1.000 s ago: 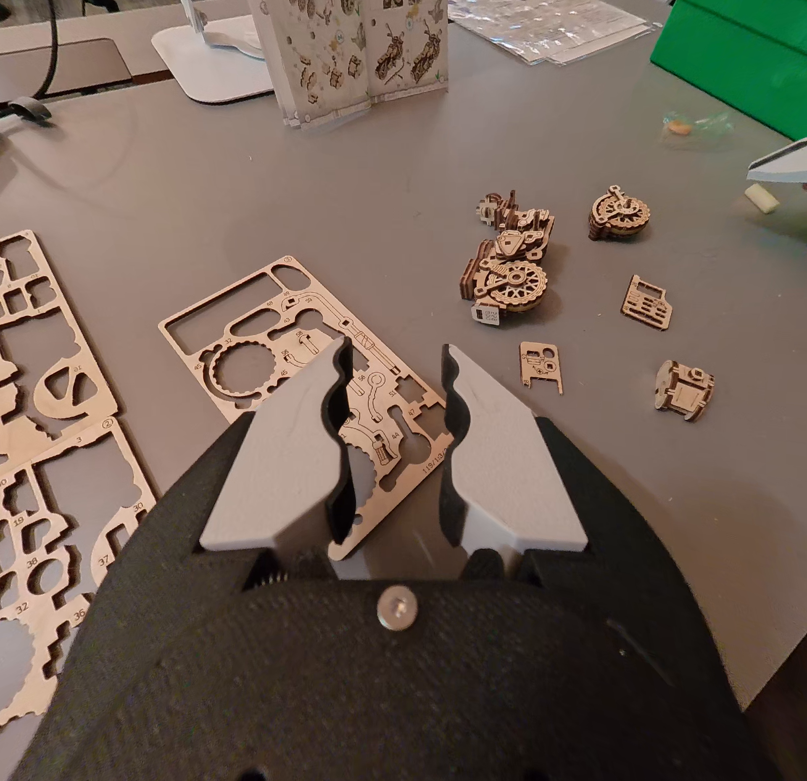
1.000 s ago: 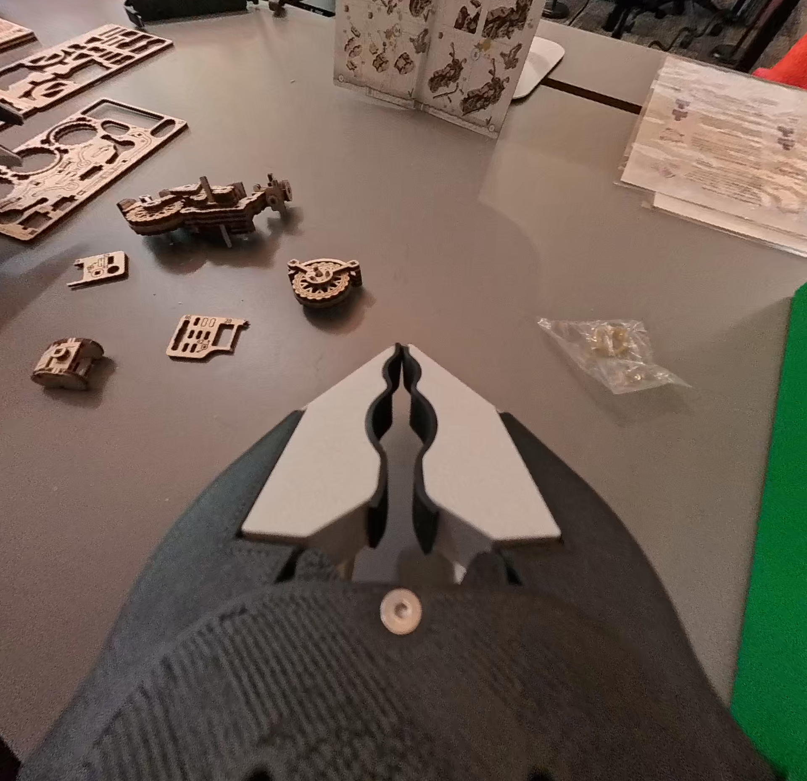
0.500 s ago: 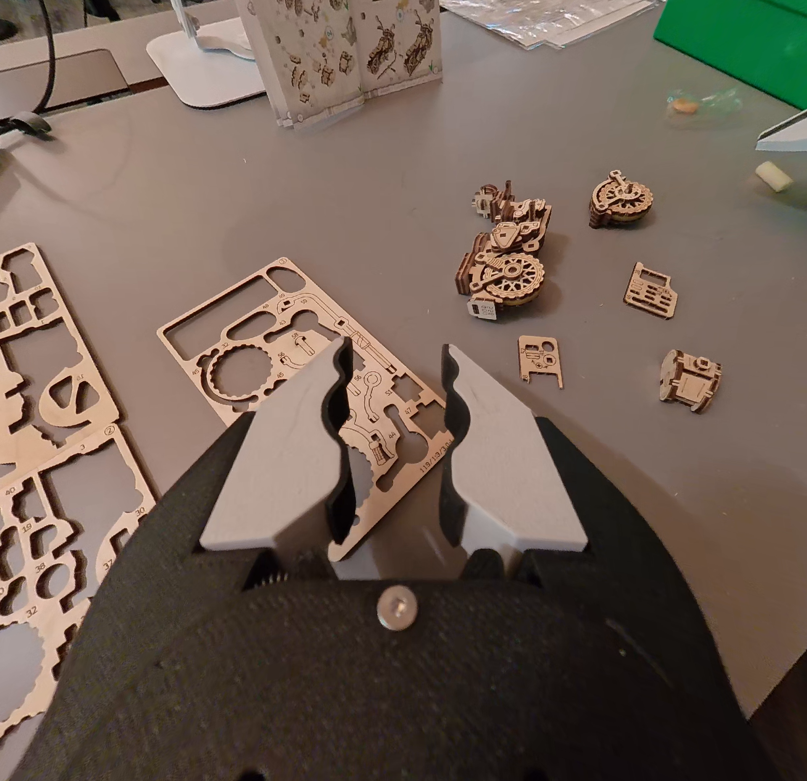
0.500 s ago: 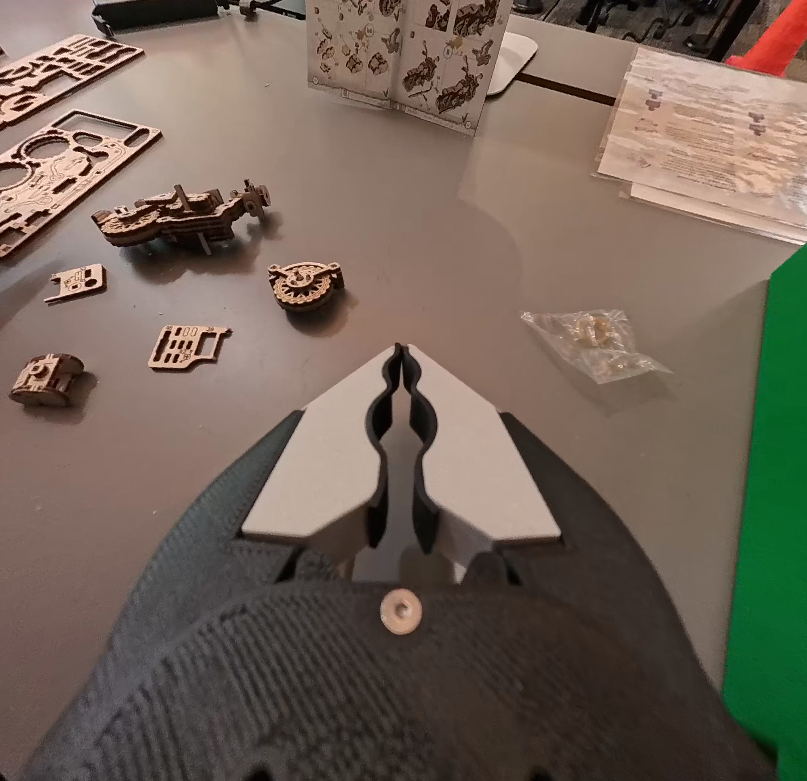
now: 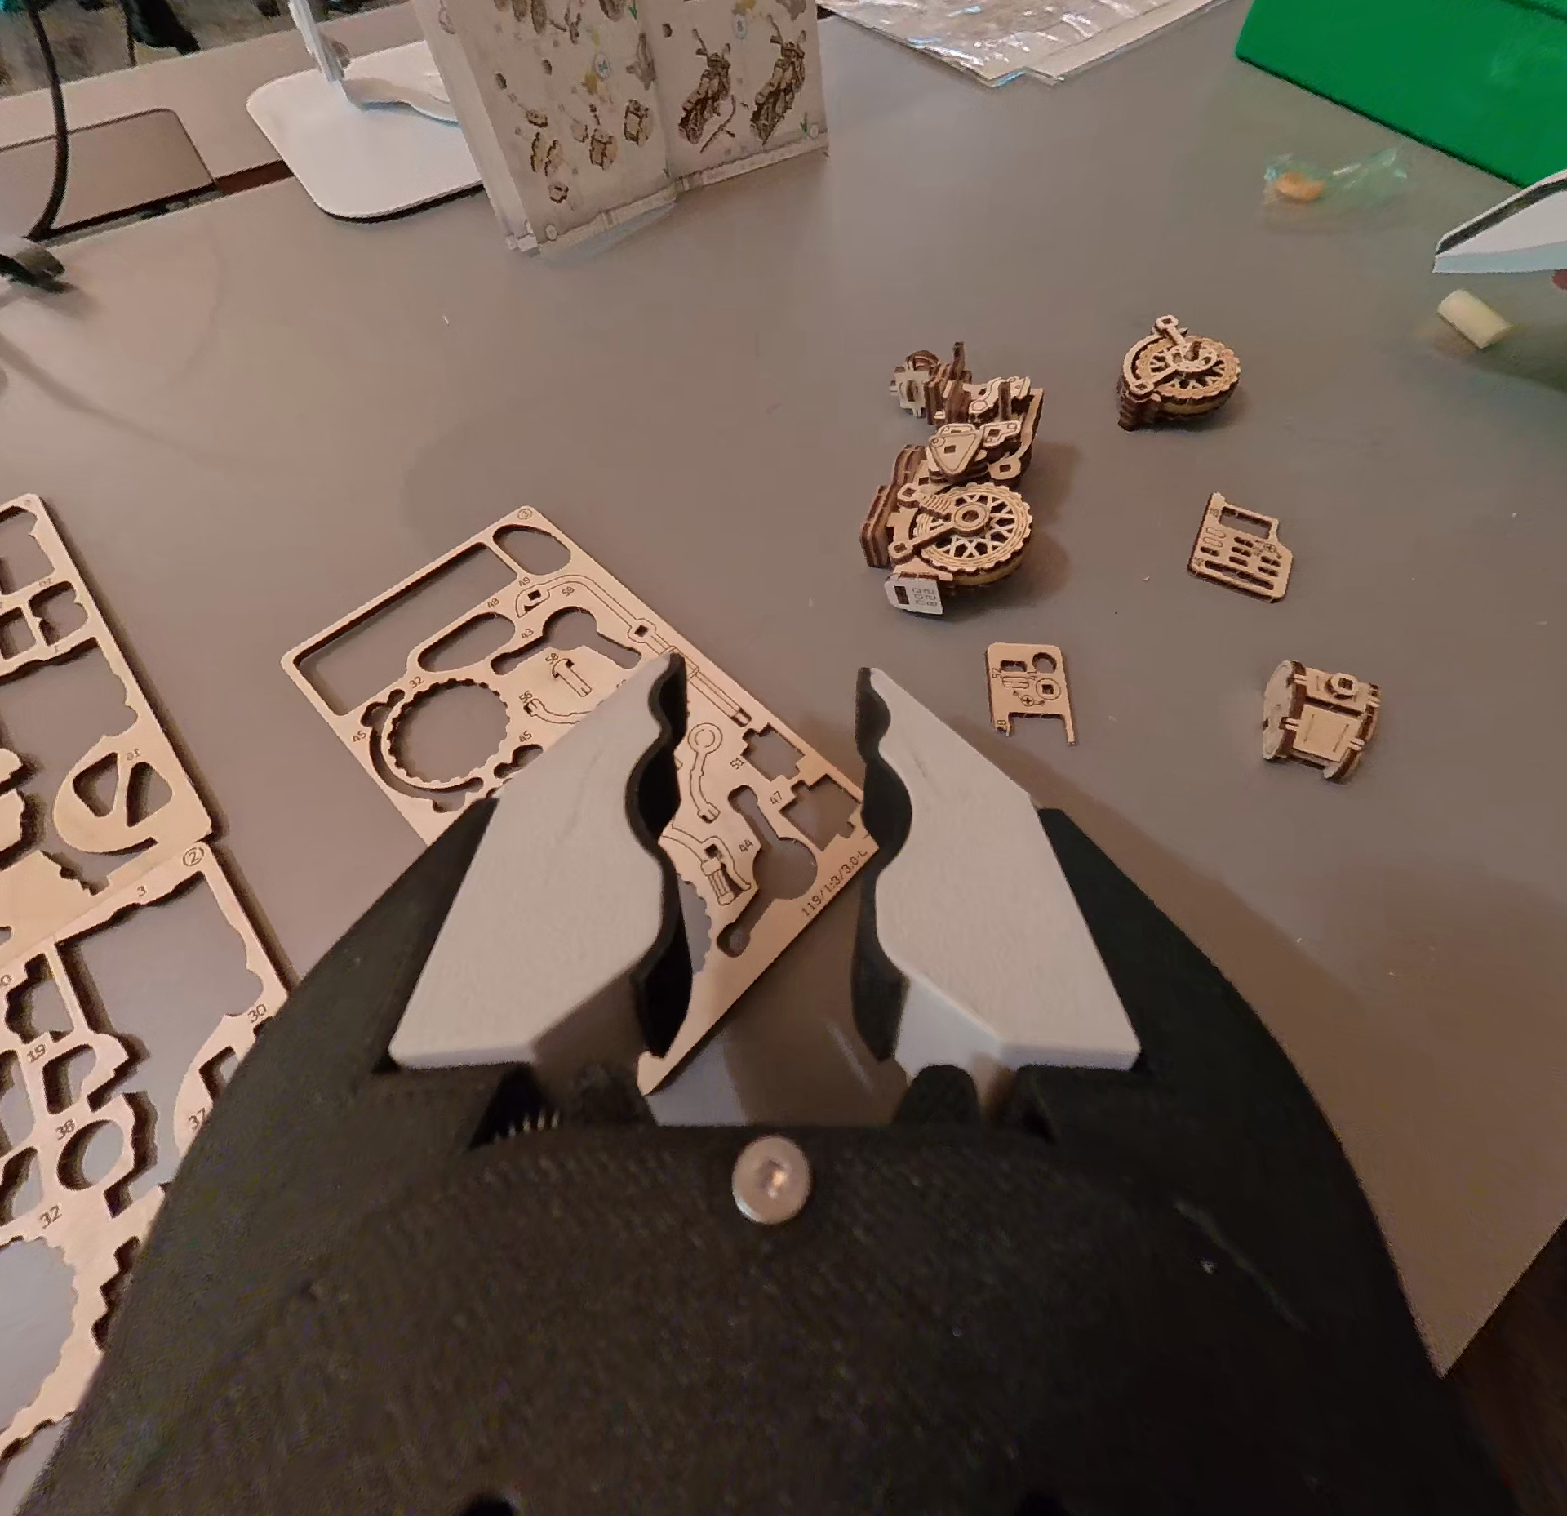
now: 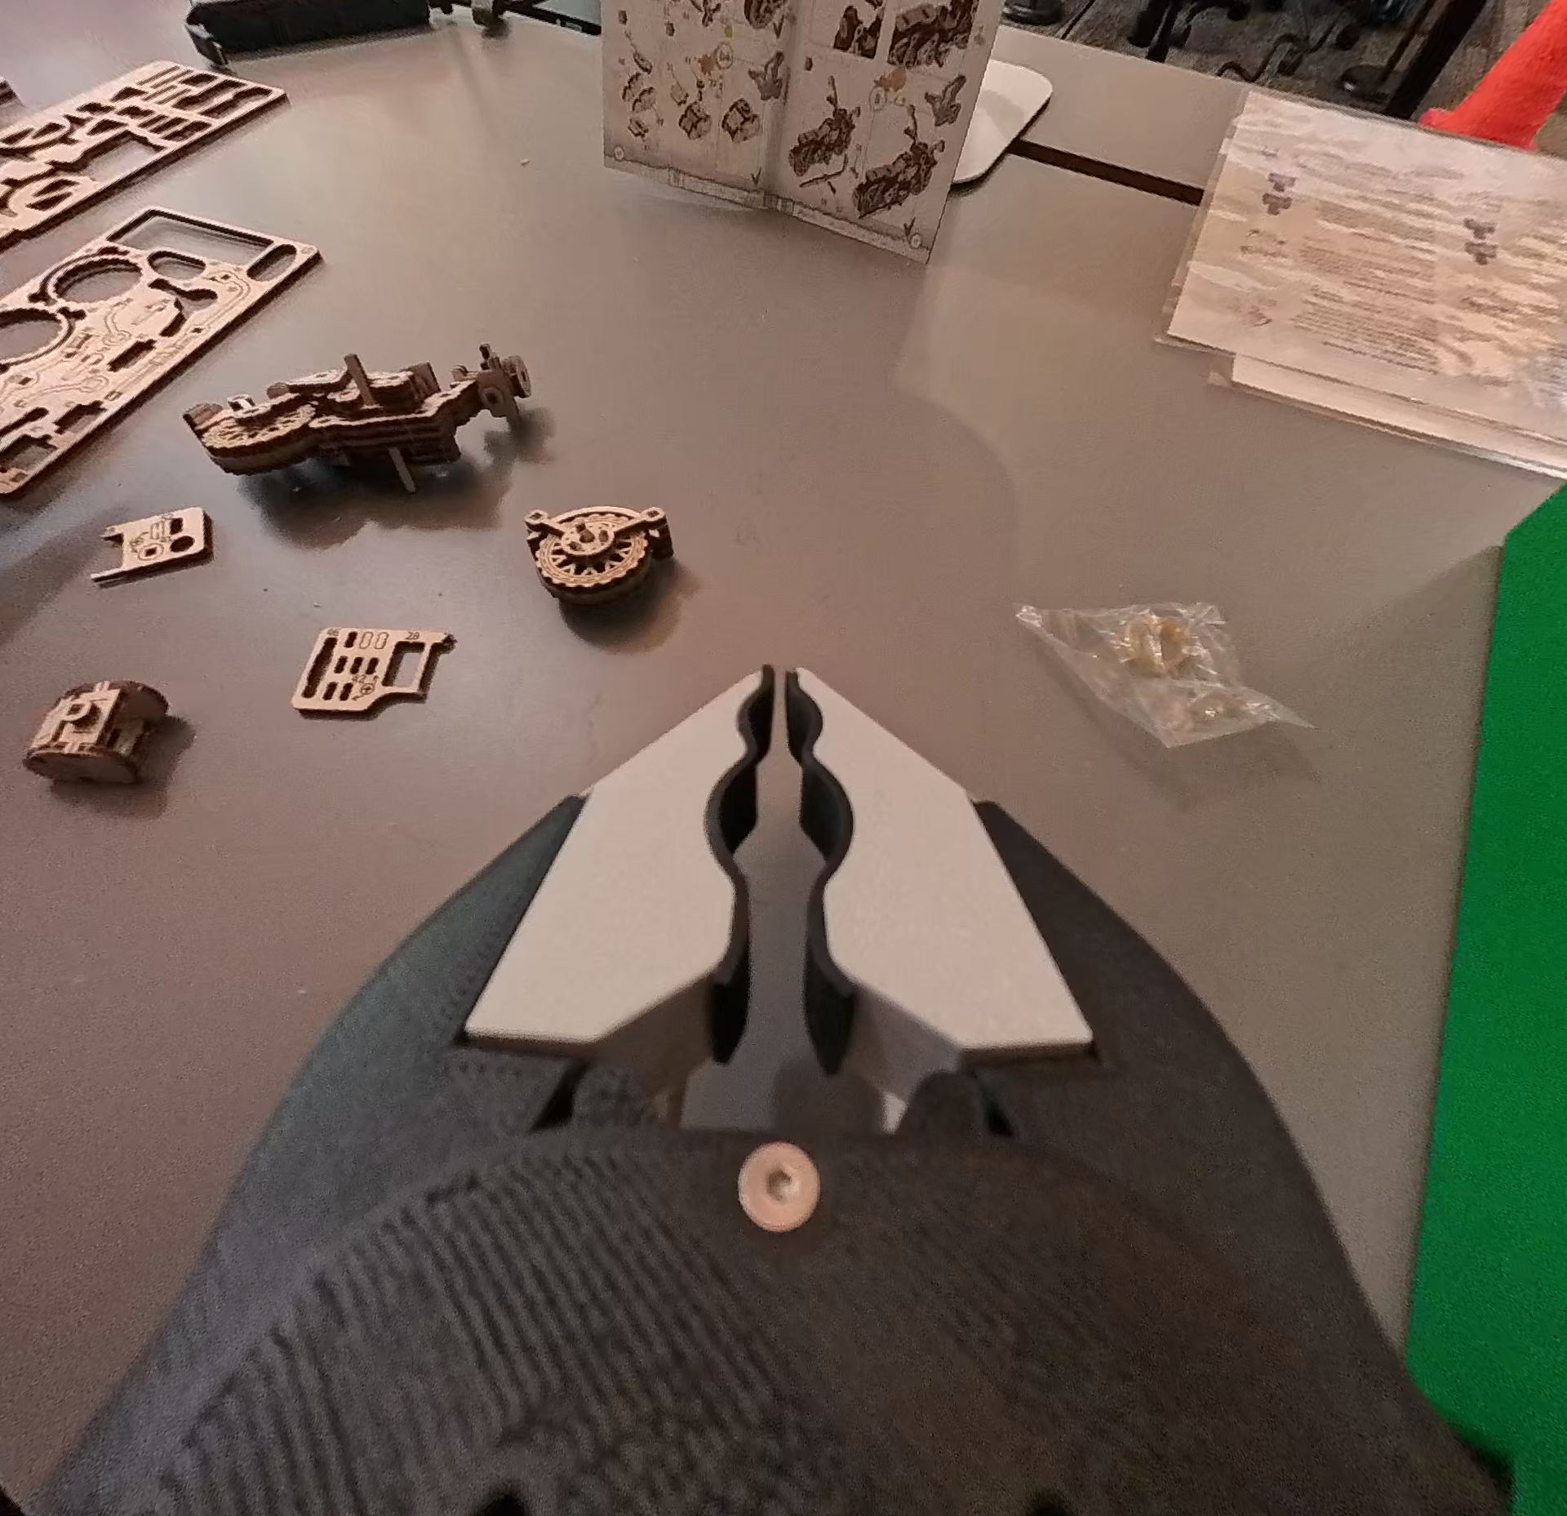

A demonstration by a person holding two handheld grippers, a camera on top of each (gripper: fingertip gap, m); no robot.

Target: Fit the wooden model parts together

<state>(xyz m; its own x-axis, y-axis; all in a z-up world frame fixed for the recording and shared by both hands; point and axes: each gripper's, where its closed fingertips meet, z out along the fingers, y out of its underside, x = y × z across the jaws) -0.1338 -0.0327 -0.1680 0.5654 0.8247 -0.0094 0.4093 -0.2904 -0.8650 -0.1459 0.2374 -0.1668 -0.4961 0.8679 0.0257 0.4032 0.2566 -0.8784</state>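
A half-built wooden motorcycle body (image 5: 954, 491) (image 6: 356, 419) lies on the grey table. Near it lie a wheel assembly (image 5: 1179, 373) (image 6: 598, 551), a slotted flat part (image 5: 1240, 548) (image 6: 369, 672), a small flat part (image 5: 1030, 691) (image 6: 157, 541) and a small boxy part (image 5: 1317, 719) (image 6: 89, 733). My left gripper (image 5: 767, 682) is open and empty above a cut-out wooden sheet (image 5: 475, 661). My right gripper (image 6: 778, 676) is shut and empty, above bare table right of the parts; its tip shows at the right edge of the left wrist view (image 5: 1501, 233).
An instruction booklet (image 5: 644, 76) (image 6: 793, 84) stands at the back by a white stand base (image 5: 356, 144). More wooden sheets (image 5: 85, 924) (image 6: 127, 131) lie left. A small plastic bag (image 6: 1162, 669), a green box (image 6: 1518, 881) (image 5: 1399, 50) and sleeved papers (image 6: 1391, 271) are right. My hands' fingertips stand some 30 centimetres from each other.
The left wrist view has drifted slightly, with the parts sliding a little up and right. The right gripper has moved left and back, so the parts sit nearer the centre. Both jaws unchanged.
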